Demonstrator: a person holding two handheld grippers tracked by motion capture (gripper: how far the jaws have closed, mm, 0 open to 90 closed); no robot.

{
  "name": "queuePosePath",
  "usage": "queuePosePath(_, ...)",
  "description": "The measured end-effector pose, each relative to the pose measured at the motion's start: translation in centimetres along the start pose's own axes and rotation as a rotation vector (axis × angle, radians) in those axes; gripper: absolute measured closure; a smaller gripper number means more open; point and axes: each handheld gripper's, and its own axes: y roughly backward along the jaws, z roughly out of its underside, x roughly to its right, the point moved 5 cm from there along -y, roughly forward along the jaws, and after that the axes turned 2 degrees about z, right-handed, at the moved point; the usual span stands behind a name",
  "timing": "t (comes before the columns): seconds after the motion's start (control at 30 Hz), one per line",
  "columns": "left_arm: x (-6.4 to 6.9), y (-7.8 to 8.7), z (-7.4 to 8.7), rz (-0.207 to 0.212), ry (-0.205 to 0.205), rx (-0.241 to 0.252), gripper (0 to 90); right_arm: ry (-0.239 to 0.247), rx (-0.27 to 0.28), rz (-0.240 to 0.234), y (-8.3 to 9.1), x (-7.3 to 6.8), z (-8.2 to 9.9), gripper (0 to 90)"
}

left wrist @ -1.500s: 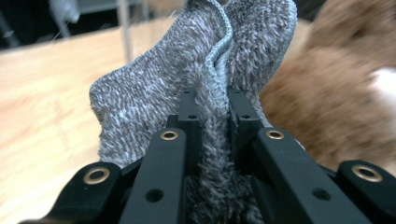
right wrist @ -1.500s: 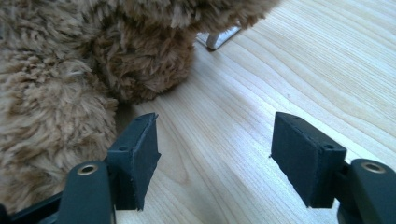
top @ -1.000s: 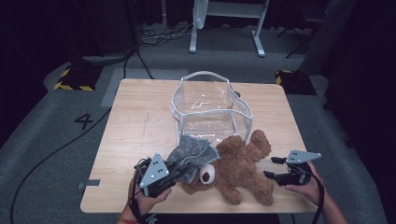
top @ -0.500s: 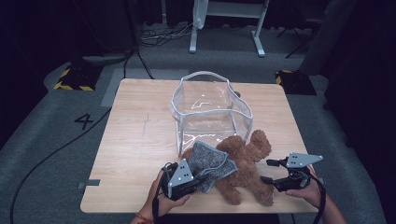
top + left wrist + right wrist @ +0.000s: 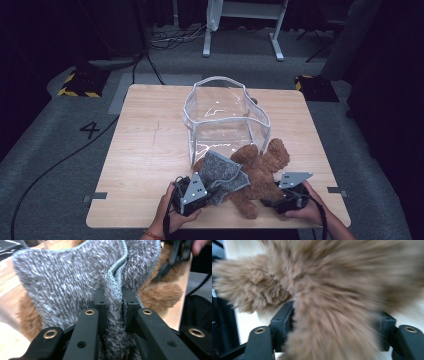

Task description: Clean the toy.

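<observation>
My left claw (image 5: 113, 305), clenched on a fold of the grey knitted garment (image 5: 222, 172), has drawn it sideways over the brown teddy bear (image 5: 260, 172) lying on the table (image 5: 145, 155) just ahead of both claws. My right claw (image 5: 337, 322), its jaws just closing, has slid in around a furry limb; I cannot tell whether it grips yet. Dressing the bear looks barely begun, the clear plastic bin (image 5: 225, 117) standing beyond it.

**Bear Under Cloth at the Near Edge**

The teddy bear (image 5: 260, 170) lies on the table (image 5: 145, 150) just before the bin (image 5: 225, 117). The cloth (image 5: 222, 175) lies over its left side. My left gripper (image 5: 210, 187) sits left of the bear, my right gripper (image 5: 270, 200) on its right.
</observation>
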Motion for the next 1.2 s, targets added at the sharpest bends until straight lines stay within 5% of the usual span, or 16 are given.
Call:
queuePosePath(0.13,-0.8,0.3,0.0,-0.068,0.001,-0.012,78.3,0.019,0.004,0.082,-1.7,-0.4,-1.6,44.2)
queuePosePath(0.67,-4.7,-0.3,-0.9,-0.113,0.068,-0.001,78.2,-0.013,0.021,0.143,-4.4,0.1,-4.4,48.1)
queuePosePath(0.8,-3.4,-0.5,-1.8,-0.1,0.036,0.014,78.0,-0.04,0.032,0.127,-4.4,0.4,-4.4,48.5)
queuePosePath(1.03,0.5,-3.4,-2.6,-0.013,-0.087,-0.066,78.0,-0.023,0.04,0.055,-3.4,0.4,-3.9,38.7)
queuePosePath(1.2,1.1,-5.5,-1.2,0.029,-0.073,-0.116,78.0,-0.022,0.062,0.002,-0.9,1.5,-2.8,32.8)
